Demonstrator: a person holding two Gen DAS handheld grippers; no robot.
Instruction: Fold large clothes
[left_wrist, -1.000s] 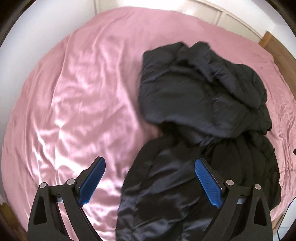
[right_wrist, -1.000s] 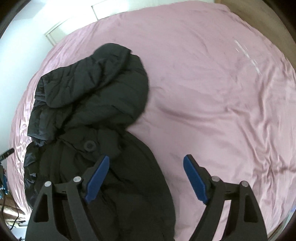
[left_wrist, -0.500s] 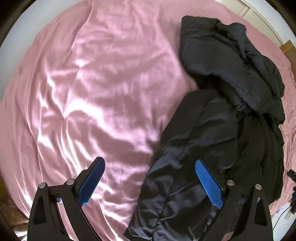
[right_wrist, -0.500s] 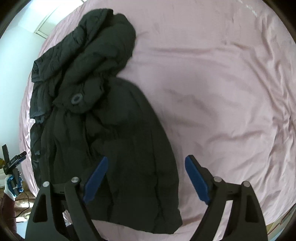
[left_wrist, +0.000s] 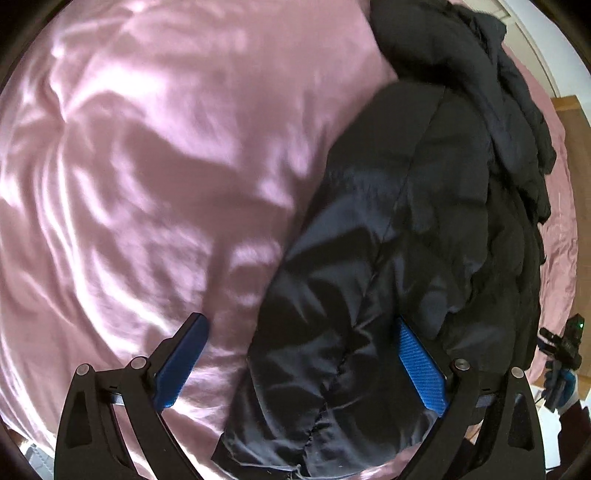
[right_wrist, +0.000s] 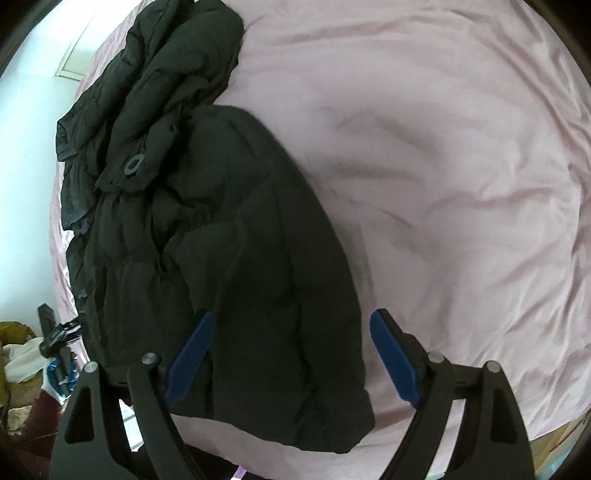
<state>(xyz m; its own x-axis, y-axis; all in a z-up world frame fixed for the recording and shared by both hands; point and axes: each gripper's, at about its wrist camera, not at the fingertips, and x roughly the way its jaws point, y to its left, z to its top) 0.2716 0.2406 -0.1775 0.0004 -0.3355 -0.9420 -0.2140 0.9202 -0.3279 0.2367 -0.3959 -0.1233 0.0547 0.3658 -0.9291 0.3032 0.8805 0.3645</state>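
A black padded jacket (left_wrist: 413, 229) lies crumpled on the pink bedsheet (left_wrist: 147, 166), its hood and sleeves bunched at the far end. In the left wrist view my left gripper (left_wrist: 299, 354) hangs open just above the jacket's near hem, with the hem's left corner between its blue pads. The same jacket (right_wrist: 229, 229) fills the left half of the right wrist view. My right gripper (right_wrist: 291, 347) is open above the hem's right corner, nothing pressed between its pads. A round grey snap (right_wrist: 133, 165) shows near the collar.
The pink bedsheet (right_wrist: 461, 166) spreads wrinkled to the right of the jacket. The other gripper (right_wrist: 59, 339) and a dark red sleeve (right_wrist: 40, 417) show at the bed's left edge. A wooden board (left_wrist: 570, 125) stands past the bed at the right.
Both grippers have dropped toward the bed and tilted downward. The jacket's near hem now lies between each pair of fingers and looks much larger. Both stay open.
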